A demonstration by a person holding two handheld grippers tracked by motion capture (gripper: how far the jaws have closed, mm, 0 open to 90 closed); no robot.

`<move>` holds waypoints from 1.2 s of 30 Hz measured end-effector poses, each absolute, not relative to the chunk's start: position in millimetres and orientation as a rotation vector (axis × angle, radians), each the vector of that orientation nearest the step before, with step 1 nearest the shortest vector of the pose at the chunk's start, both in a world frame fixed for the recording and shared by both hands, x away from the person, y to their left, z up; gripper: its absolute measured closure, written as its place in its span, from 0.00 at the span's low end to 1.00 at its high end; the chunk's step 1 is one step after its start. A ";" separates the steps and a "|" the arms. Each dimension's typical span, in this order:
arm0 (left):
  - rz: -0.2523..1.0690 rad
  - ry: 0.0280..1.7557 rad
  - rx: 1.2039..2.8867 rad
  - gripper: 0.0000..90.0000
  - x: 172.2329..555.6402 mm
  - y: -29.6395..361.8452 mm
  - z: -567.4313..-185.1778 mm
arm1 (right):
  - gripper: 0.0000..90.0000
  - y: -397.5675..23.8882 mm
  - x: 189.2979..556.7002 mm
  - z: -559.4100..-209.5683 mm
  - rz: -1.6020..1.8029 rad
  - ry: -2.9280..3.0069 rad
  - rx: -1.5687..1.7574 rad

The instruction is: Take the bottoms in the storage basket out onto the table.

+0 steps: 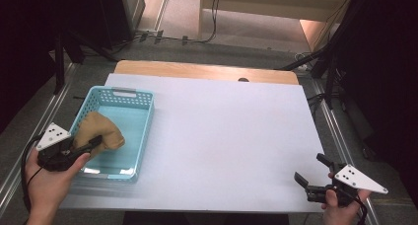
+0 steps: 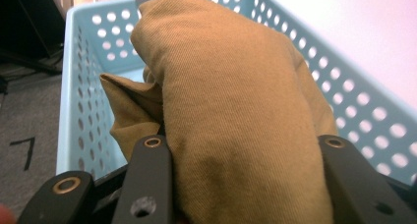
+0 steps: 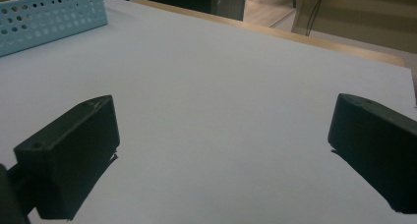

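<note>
the left gripper (image 1: 91, 145) clamps a bunched tan cloth (image 1: 98, 130), holding it inside the blue basket (image 1: 143, 136), likely to place it there; the right gripper (image 1: 309, 174), well apart from the basket, rests with jaws spread, holding nothing.

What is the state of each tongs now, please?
Left tongs: closed on the tan cloth, over the blue basket.
Right tongs: open, holding nothing, above the white table.
</note>
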State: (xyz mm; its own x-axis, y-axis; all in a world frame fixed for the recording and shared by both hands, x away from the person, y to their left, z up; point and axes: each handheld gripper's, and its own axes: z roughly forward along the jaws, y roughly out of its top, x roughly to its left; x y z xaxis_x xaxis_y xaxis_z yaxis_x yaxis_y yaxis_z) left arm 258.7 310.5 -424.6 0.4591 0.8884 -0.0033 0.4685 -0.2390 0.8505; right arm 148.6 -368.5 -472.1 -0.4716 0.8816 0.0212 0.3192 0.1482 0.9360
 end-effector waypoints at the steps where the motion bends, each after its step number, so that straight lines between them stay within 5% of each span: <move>1: 0.633 1.143 1.857 0.65 258.6 310.0 -423.6 | 0.00 -368.4 148.6 -472.1 1.321 1.879 1.139; 36: 0.647 1.014 1.696 0.65 259.1 263.7 -399.3 | 0.00 -368.9 148.9 -471.9 1.324 1.879 1.127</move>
State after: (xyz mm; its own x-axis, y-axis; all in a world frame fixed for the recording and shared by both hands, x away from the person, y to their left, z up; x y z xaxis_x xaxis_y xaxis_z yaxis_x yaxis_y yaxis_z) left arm 259.1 263.7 -399.3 0.5021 0.8635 -0.0485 0.3198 -0.1332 0.9381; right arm 148.9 -368.9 -471.9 -0.4800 0.8772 0.0144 0.3087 0.1535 0.9387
